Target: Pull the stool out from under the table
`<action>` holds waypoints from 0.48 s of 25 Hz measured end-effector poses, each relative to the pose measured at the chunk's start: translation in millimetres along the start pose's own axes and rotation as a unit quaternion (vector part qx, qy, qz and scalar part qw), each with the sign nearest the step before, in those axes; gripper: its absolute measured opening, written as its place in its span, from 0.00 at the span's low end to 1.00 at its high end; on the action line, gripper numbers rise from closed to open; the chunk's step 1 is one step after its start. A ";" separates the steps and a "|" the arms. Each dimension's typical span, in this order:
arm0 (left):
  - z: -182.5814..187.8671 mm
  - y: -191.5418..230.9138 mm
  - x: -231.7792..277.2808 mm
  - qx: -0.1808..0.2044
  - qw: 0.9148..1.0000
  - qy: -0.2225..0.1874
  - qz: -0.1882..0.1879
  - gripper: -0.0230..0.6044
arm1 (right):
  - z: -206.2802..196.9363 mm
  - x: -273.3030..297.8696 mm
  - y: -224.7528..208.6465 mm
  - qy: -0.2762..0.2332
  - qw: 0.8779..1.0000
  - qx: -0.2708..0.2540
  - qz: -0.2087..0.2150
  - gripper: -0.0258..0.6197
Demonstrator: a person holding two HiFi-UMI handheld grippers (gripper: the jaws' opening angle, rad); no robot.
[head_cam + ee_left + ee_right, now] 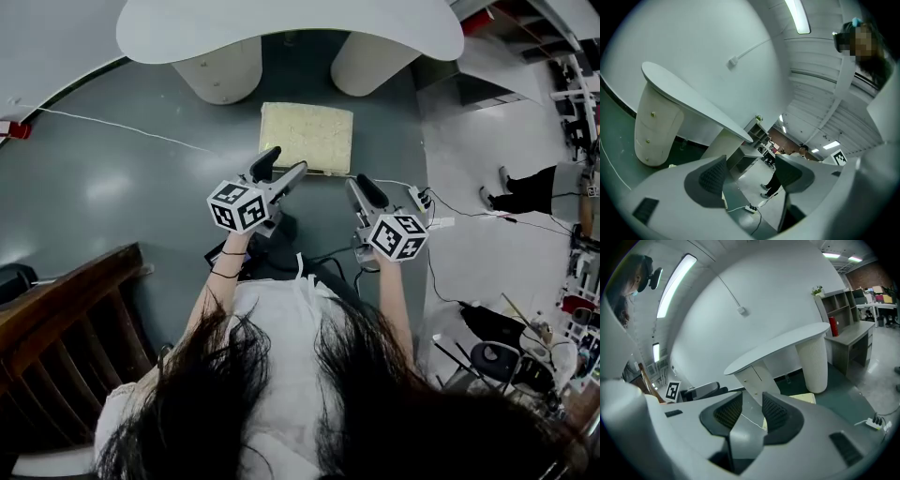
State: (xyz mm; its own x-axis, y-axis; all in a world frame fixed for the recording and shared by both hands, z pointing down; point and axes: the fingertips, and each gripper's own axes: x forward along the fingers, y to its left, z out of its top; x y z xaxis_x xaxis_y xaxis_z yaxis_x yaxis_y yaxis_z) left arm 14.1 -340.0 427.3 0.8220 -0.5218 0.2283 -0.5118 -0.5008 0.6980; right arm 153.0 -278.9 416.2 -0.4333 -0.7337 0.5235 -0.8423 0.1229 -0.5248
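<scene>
The stool (pixel 307 138) has a square pale-yellow cushion and stands on the dark floor just in front of the white table (pixel 281 23), between its two round legs. My left gripper (pixel 281 166) hovers at the stool's near edge with its jaws wide apart and nothing between them (pixel 751 164). Just right of the stool's near corner, my right gripper (pixel 361 187) has its jaws close together with a narrow empty gap (pixel 751 399). The right gripper view shows a corner of the cushion (pixel 804 398) past the jaws. Neither gripper touches the stool.
A wooden chair (pixel 66 309) stands at the lower left. A power strip (pixel 419 199) with cables lies right of the right gripper. A white cable (pixel 122 129) crosses the floor at left. A person (pixel 530 187) stands at the far right, near a black wheeled chair (pixel 506 361).
</scene>
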 end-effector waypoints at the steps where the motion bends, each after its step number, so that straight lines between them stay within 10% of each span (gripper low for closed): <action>1: -2.8 -8.5 2.5 0.012 1.000 0.001 -0.004 0.57 | -5.2 -8.9 1.8 -0.001 1.000 -0.006 0.005 0.26; 12: -68.6 -144.1 -50.1 0.091 0.995 -0.033 -0.020 0.35 | -101.5 -151.4 12.1 -0.015 0.997 -0.045 0.064 0.25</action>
State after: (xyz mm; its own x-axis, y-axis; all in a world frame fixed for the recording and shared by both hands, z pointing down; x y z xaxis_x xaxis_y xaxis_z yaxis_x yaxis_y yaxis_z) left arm 63.8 -194.3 361.9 0.8275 -0.5403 0.1528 -0.5203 -0.6355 0.5705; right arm 175.9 -98.5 398.7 -0.5297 -0.7282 0.4349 -0.8068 0.2745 -0.5231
